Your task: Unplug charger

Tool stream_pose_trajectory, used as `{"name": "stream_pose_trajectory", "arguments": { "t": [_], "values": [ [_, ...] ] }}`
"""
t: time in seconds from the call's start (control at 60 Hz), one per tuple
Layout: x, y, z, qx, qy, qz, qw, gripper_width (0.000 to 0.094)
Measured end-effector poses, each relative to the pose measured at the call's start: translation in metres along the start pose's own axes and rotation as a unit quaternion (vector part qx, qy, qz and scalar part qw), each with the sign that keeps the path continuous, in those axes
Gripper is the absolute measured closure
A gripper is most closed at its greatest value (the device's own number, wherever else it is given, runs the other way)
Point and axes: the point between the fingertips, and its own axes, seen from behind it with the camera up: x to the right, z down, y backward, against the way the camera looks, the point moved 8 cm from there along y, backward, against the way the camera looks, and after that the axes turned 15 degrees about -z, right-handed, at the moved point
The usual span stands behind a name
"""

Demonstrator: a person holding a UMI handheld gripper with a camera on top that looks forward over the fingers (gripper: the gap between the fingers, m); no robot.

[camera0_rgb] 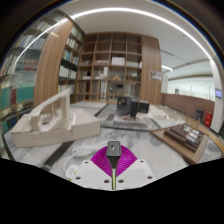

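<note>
Between the closed pink pads of the gripper (115, 165) sits a small grey charger (115, 151), gripped, pointing straight forward.

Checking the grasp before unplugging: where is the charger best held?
Hold the charger by its small grey body, on two opposite flat sides, coming straight on. It already sits that way at the tips of the gripper, with the pads closed against both sides.

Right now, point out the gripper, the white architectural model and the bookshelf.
gripper (115, 168): gripper view, where its purple pads meet, fingers closed.
white architectural model (52, 120): gripper view, its front wall, beyond the gripper.
bookshelf (110, 68): gripper view, middle shelves at the back wall.
</note>
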Motion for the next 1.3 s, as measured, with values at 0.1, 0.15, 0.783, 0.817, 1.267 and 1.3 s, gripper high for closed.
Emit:
{"name": "stream_pose_trajectory", "arguments": {
  "t": [0.1,0.15,0.783,0.817,1.267,1.3],
  "values": [
    [0.008,0.024,-0.067,0.049,0.000,-0.002,0.999,0.0912],
    [0.021,0.032,-0.084,0.060,0.002,0.002,0.998,0.0912],
    [0.100,0.023,0.108,-0.183,-0.069,-0.016,0.981,0.0586],
    [0.101,0.024,0.108,-0.187,-0.071,-0.018,0.980,0.0512],
    [0.064,0.144,0.039,-0.129,-0.035,-0.037,0.990,0.0135],
    [0.058,0.154,0.036,-0.122,-0.027,-0.036,0.992,0.0136]
  ]
}}
